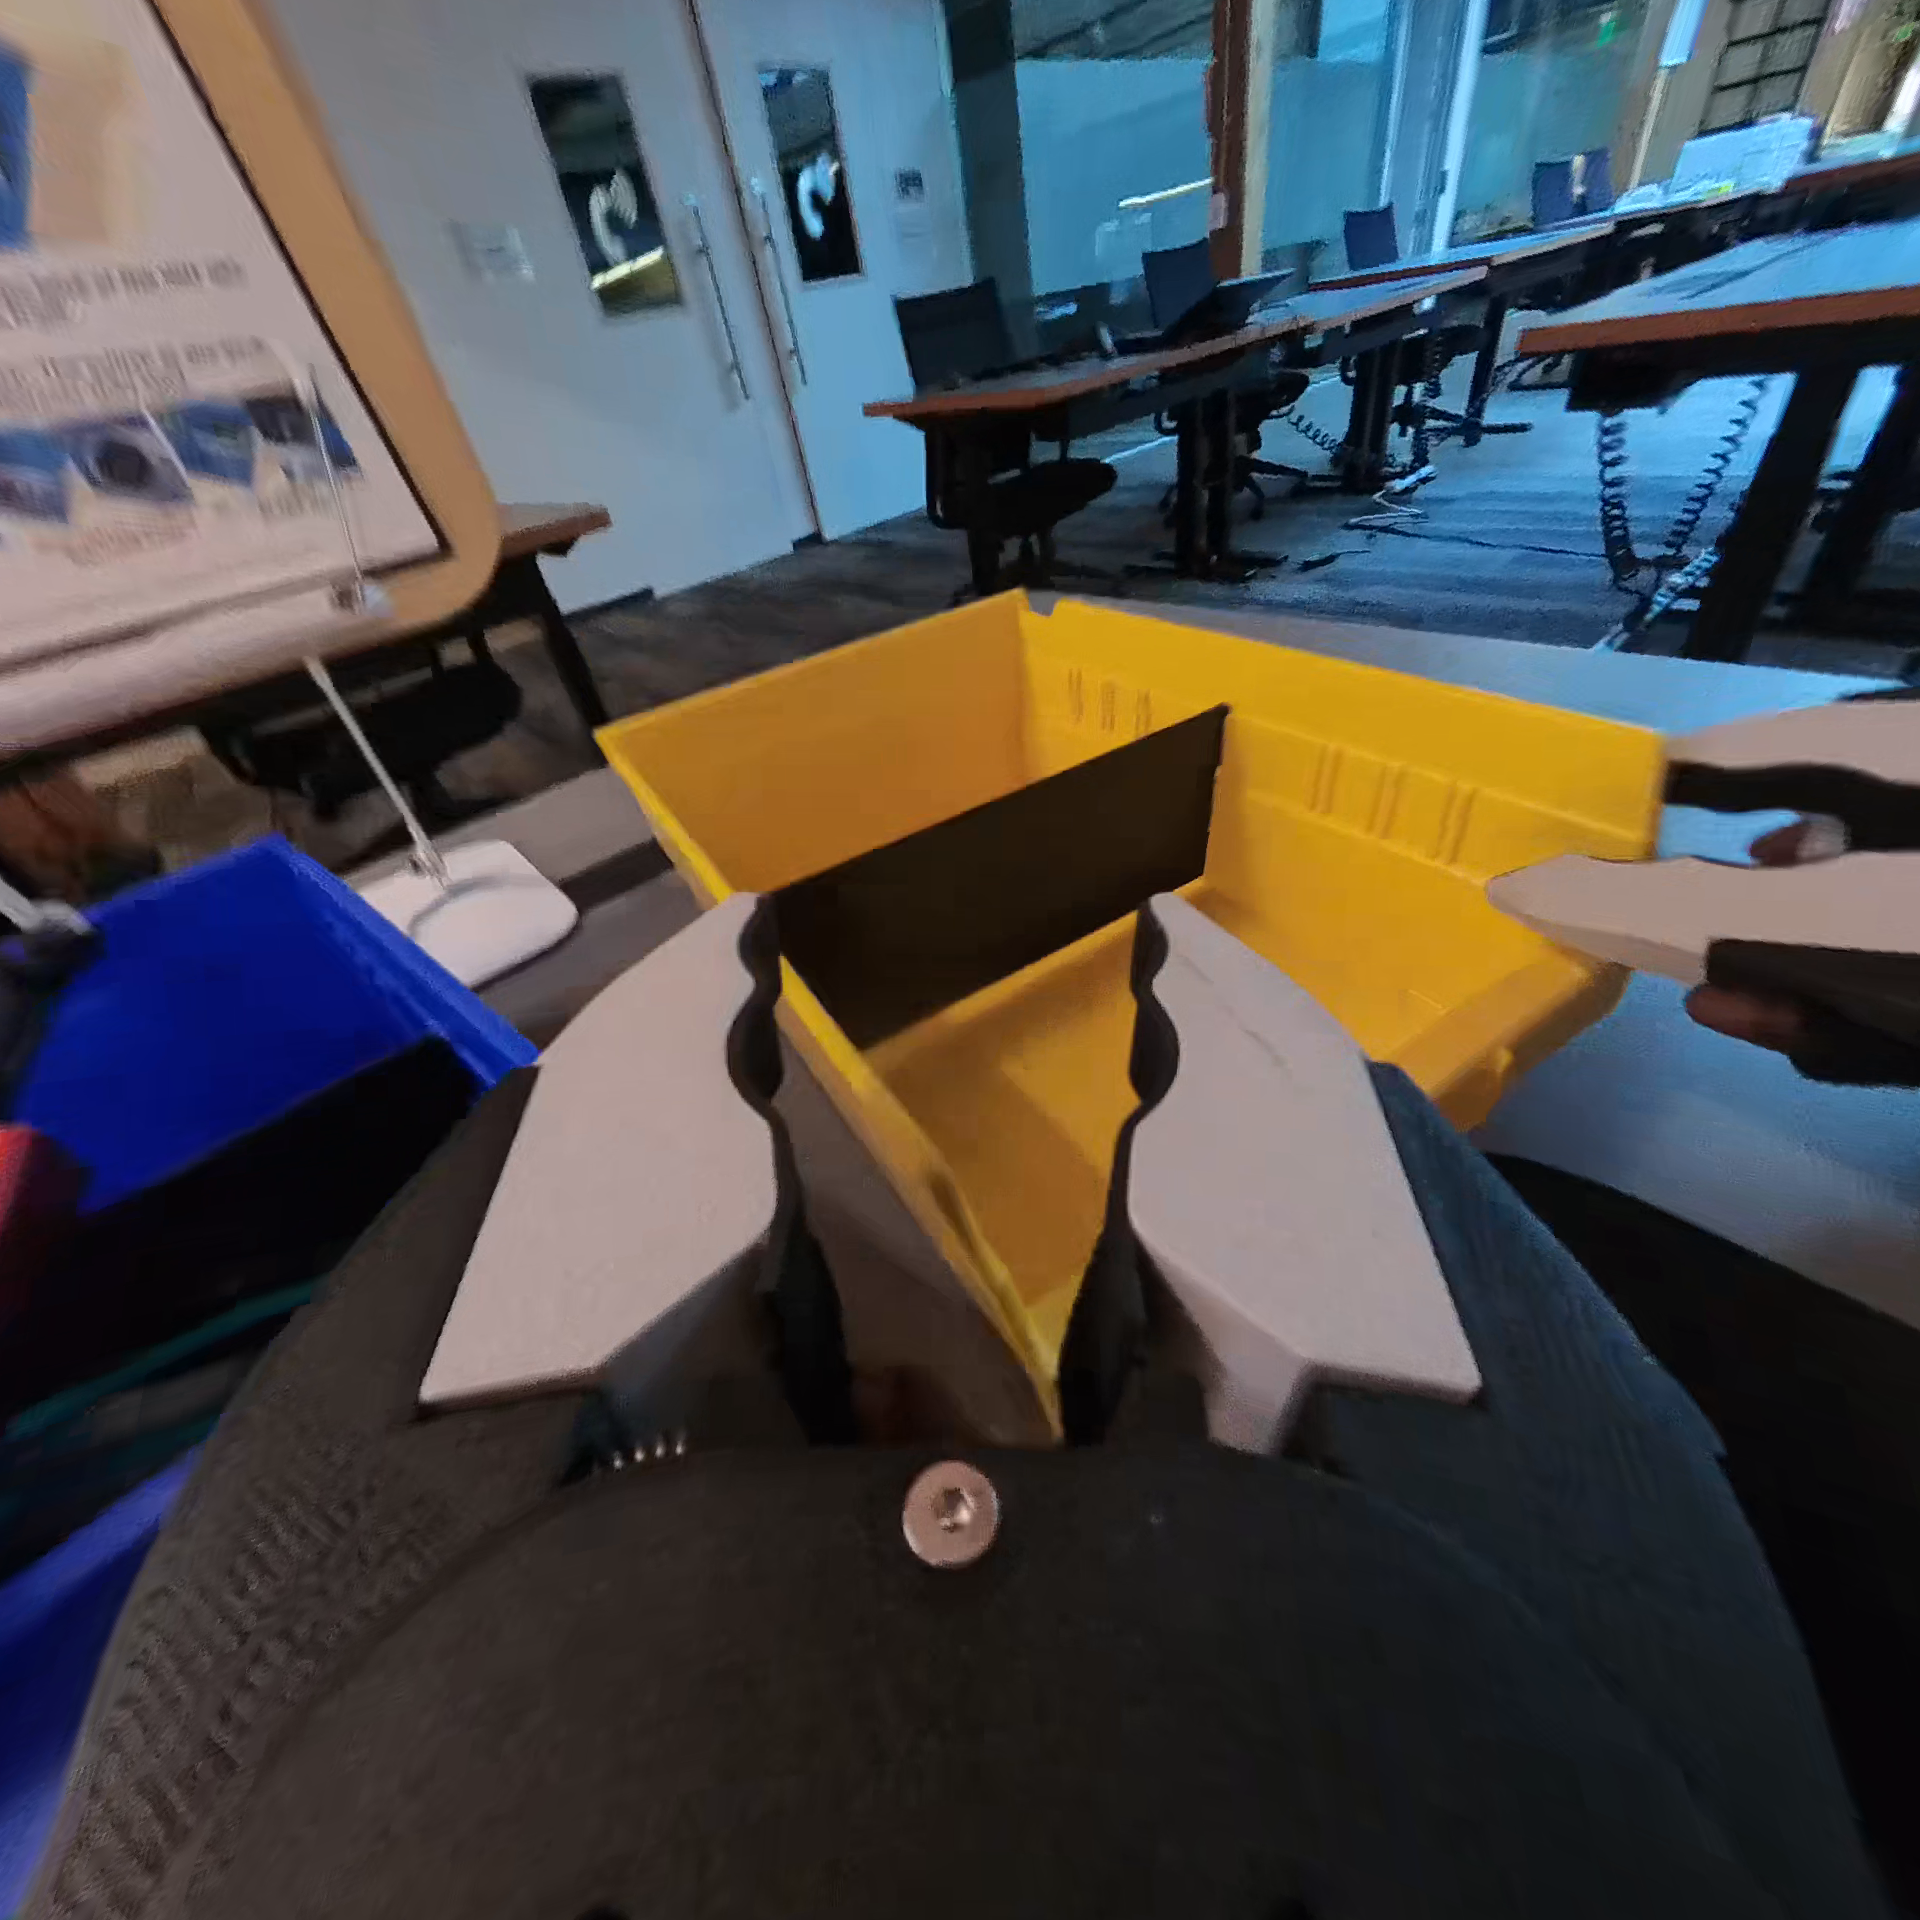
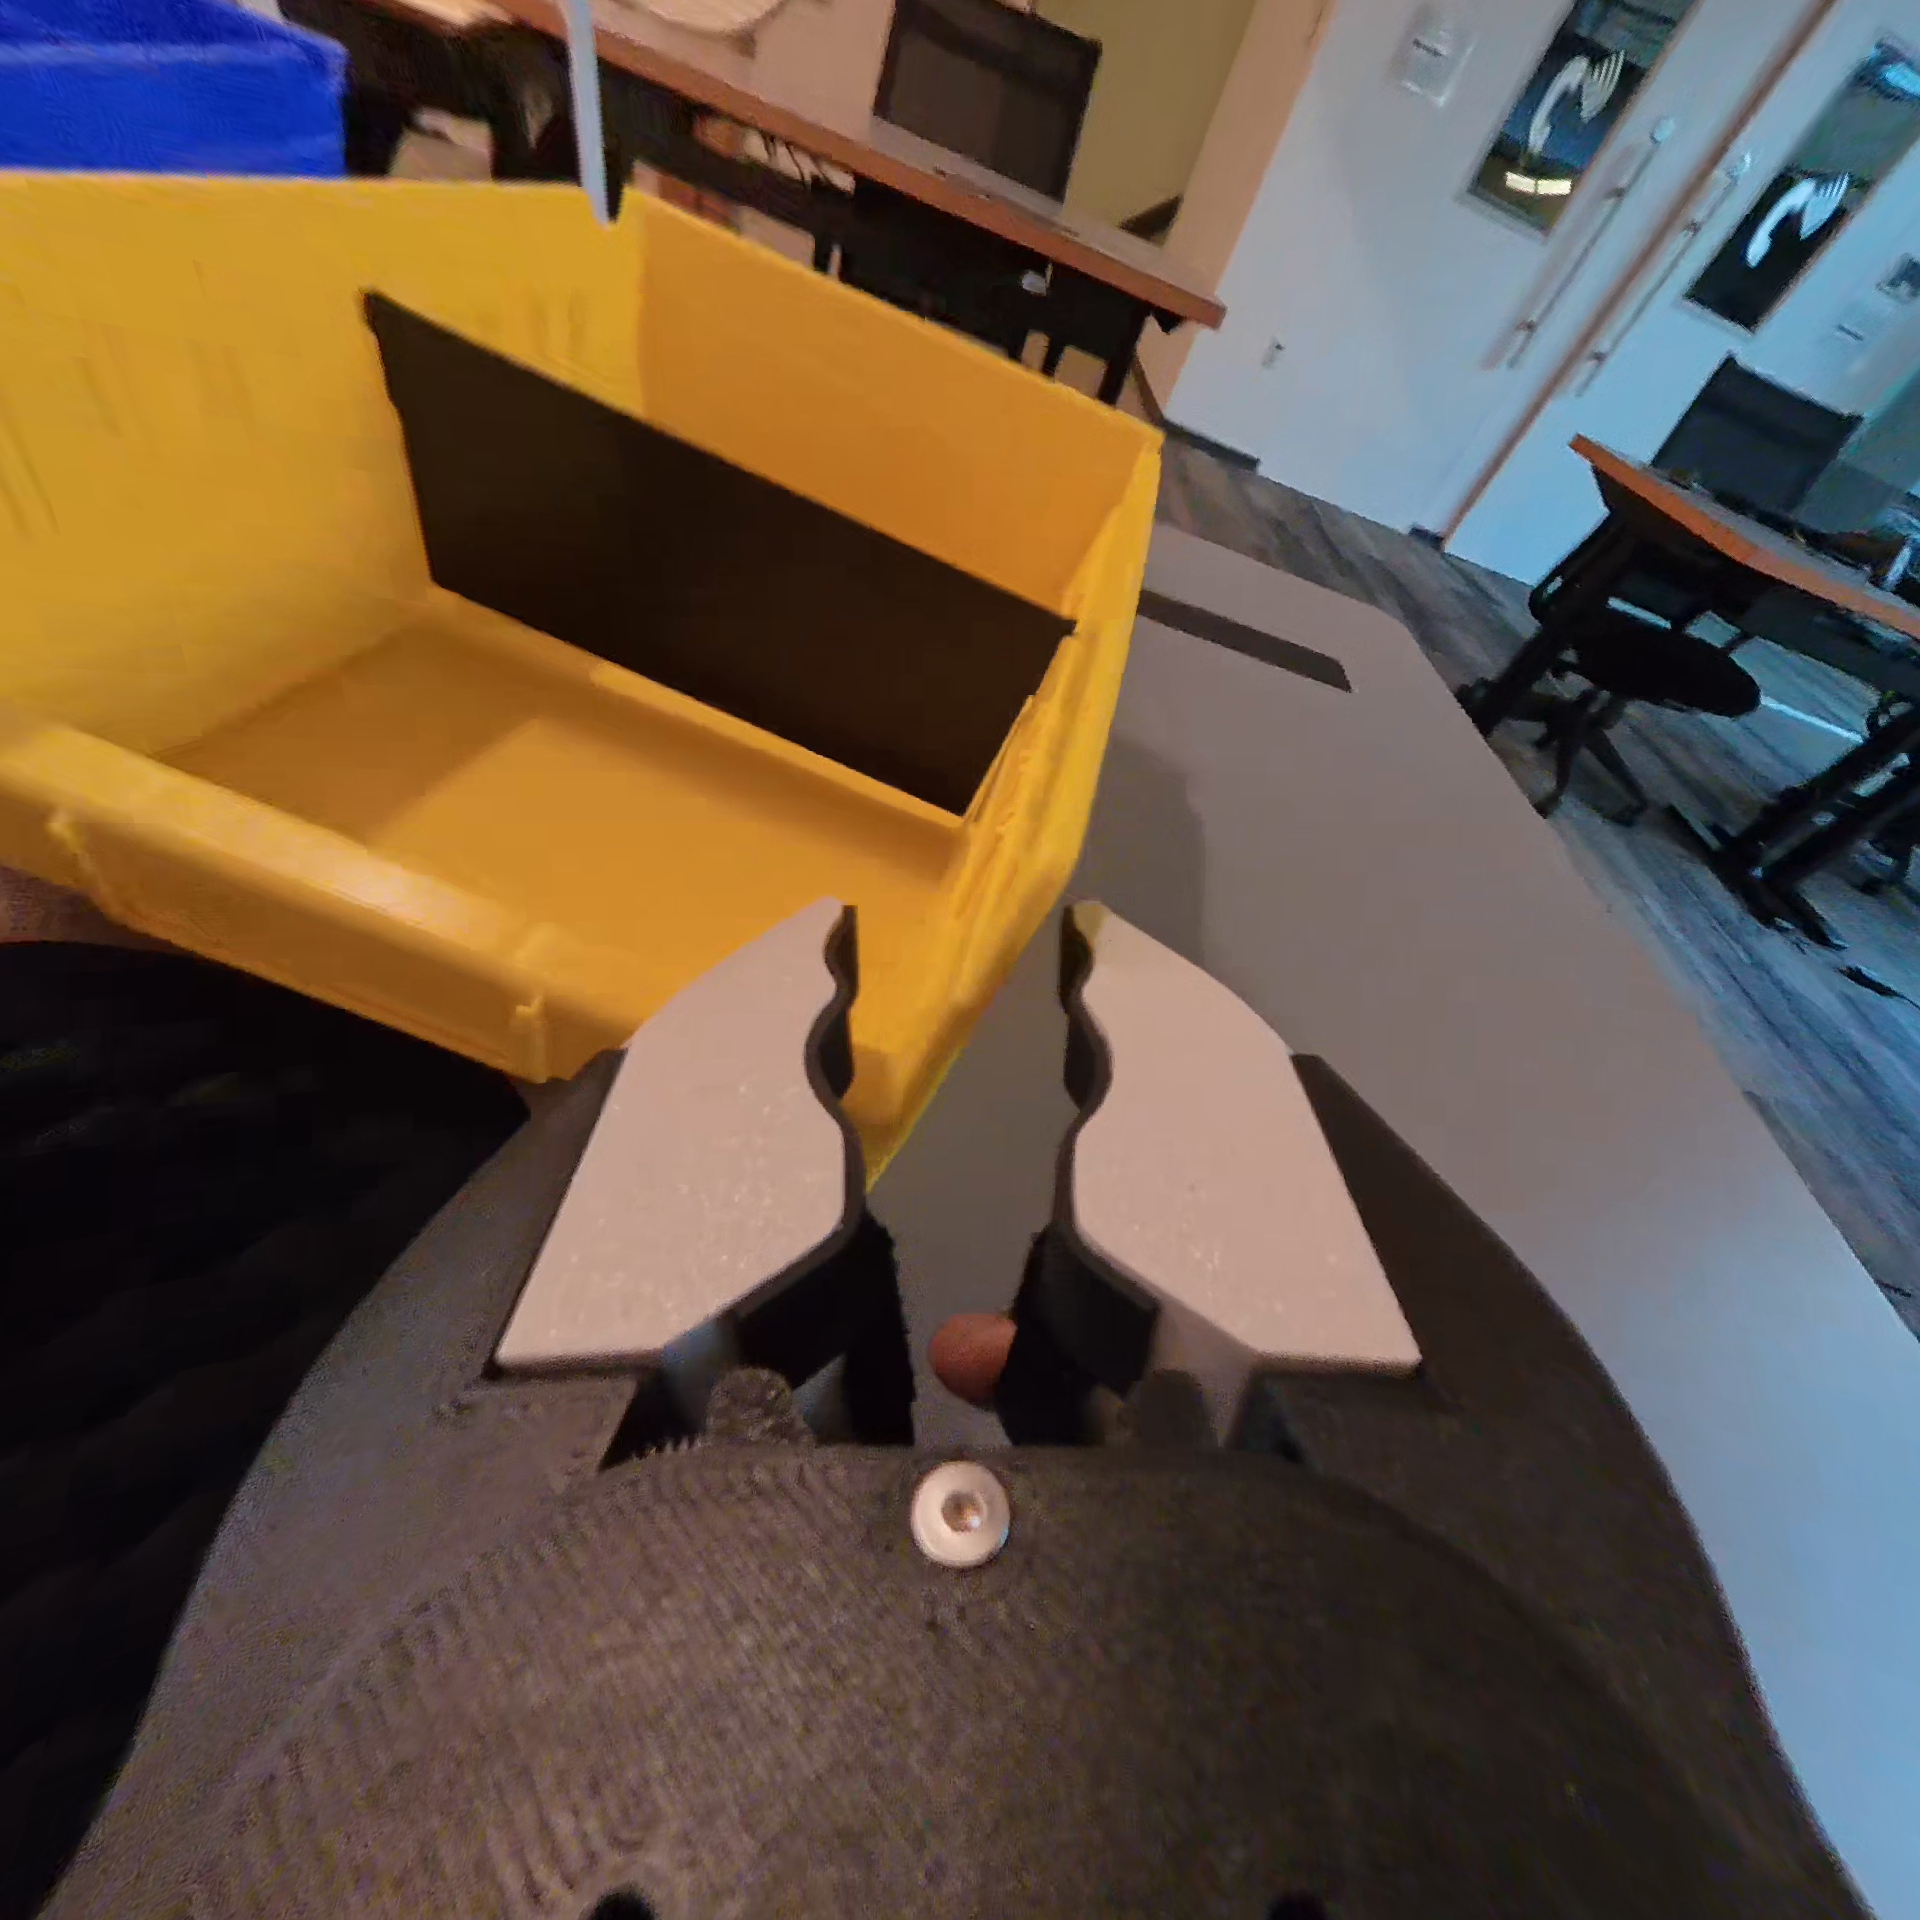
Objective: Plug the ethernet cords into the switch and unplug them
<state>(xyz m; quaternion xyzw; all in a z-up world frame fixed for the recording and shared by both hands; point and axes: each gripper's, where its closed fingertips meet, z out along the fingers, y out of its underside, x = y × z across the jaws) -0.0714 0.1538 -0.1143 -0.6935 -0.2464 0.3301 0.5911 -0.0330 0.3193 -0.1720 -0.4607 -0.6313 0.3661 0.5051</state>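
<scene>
No ethernet cord or switch shows in either view. A yellow bin [image 1: 831,790] with a black divider [image 1: 997,883] across its middle stands on a grey table [image 1: 1683,1164]. My left gripper [image 1: 956,920] is open and empty, and the bin's near left wall runs between its fingers. My right gripper [image 2: 958,920] is open and empty at the bin's [image 2: 260,416] near right corner, with the corner edge between its fingers. It also shows in the left wrist view [image 1: 1621,821], at the bin's right wall. The divider [image 2: 675,582] stands upright.
A blue bin [image 1: 239,987] holding dark things sits left of the yellow one and shows in the right wrist view [image 2: 156,94]. A framed sign [image 1: 156,364] on a white stand [image 1: 478,914] is behind it. Bare grey tabletop [image 2: 1299,831] lies right of the yellow bin. Office desks and chairs stand beyond.
</scene>
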